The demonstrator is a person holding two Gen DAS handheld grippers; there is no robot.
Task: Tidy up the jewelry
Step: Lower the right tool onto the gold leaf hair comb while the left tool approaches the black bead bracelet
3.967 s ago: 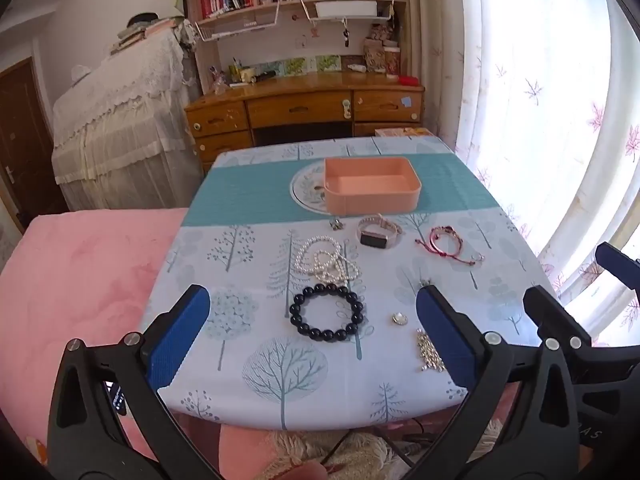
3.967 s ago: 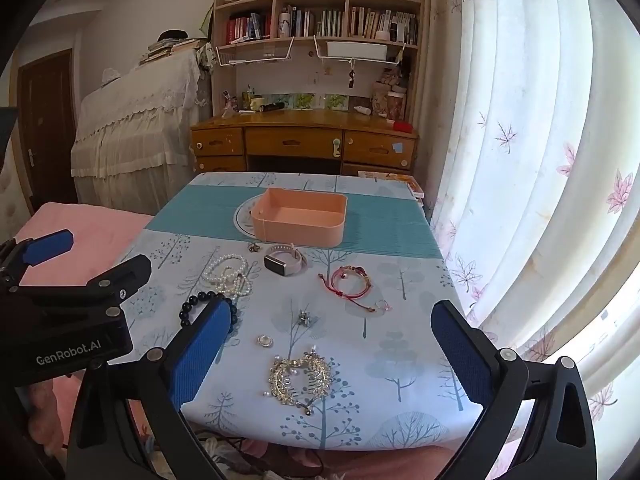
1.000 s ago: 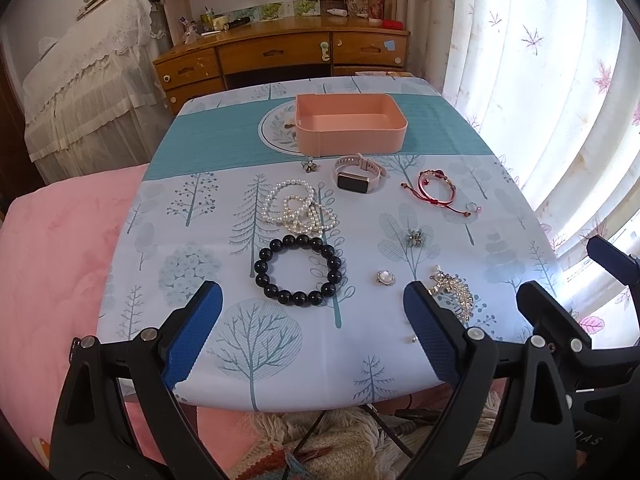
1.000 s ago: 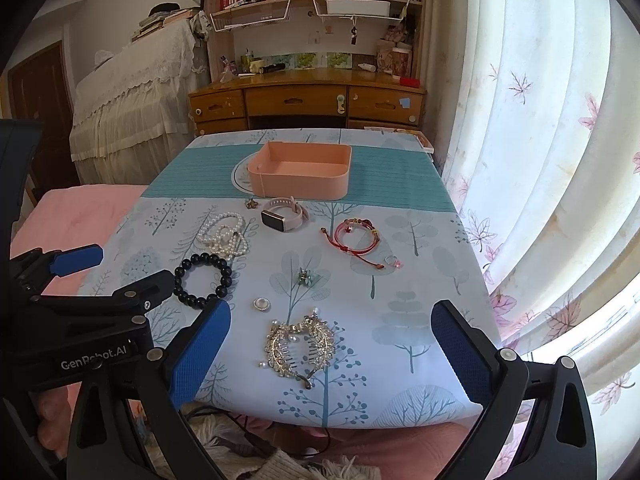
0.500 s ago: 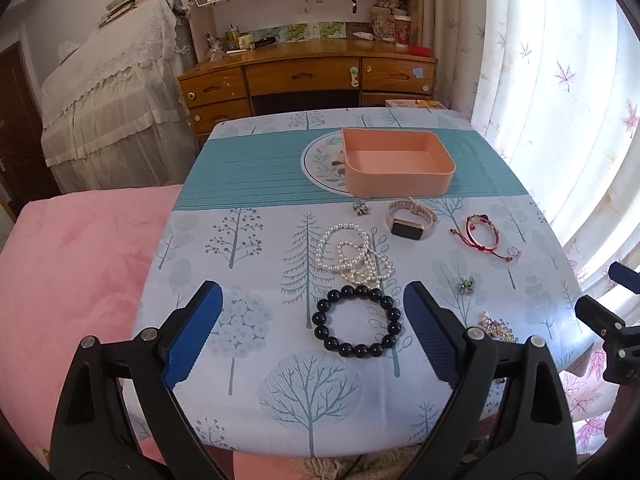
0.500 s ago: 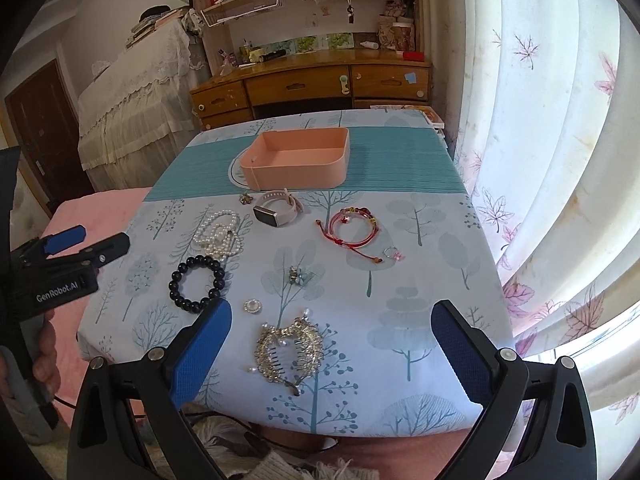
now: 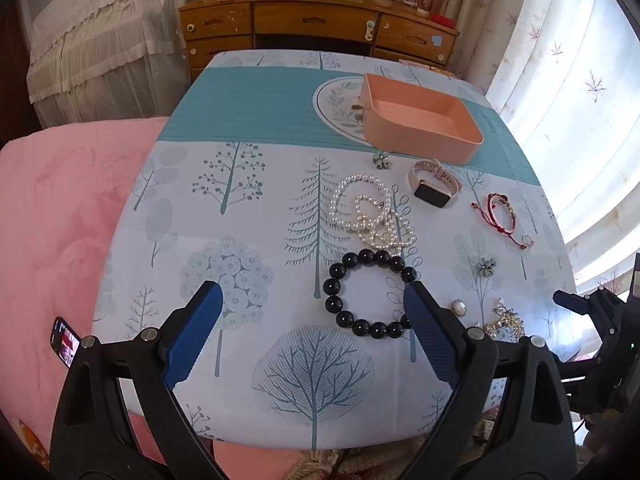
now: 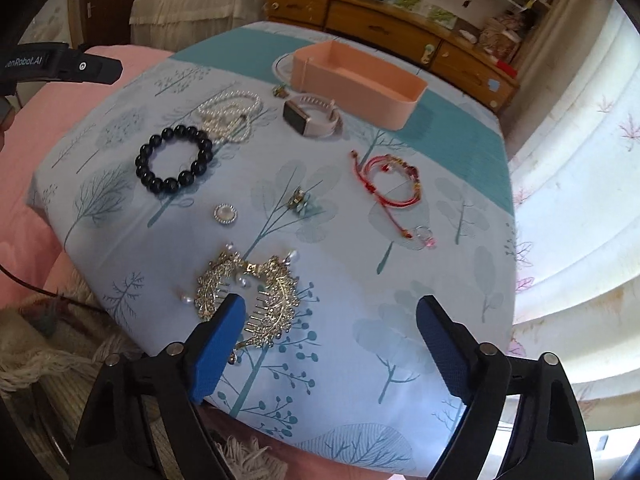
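Nothing in the pink tray [image 7: 424,128] yet by the look of it, so job's at the start; L gripper [image 7: 316,328] wide open, empty, low over the near edge w/ its right finger just beside the black bead bracelet [image 7: 370,294]; R gripper [image 8: 332,344] also spread wide, holding nothing, left finger overlapping the gold hair comb [image 8: 248,290] in view, contact can't tell

Likely first picks: bracelet for L, comb for R; for the bracelet, shift right so jaws straddle one side of the ring, pinch across beads, not the whole loop; comb is spiky & flat, so take it by the leaf body, close slow

Pearl strand [image 7: 370,216] touches the bracelet's far side; lift straight up to avoid dragging it

Surface: table w/ tree-print cloth [image 7: 240,208], soft, may ruck; pink bed [image 7: 60,208] left, wooden desk [image 7: 320,24] behind, curtains [image 7: 560,80] right, strong backlight
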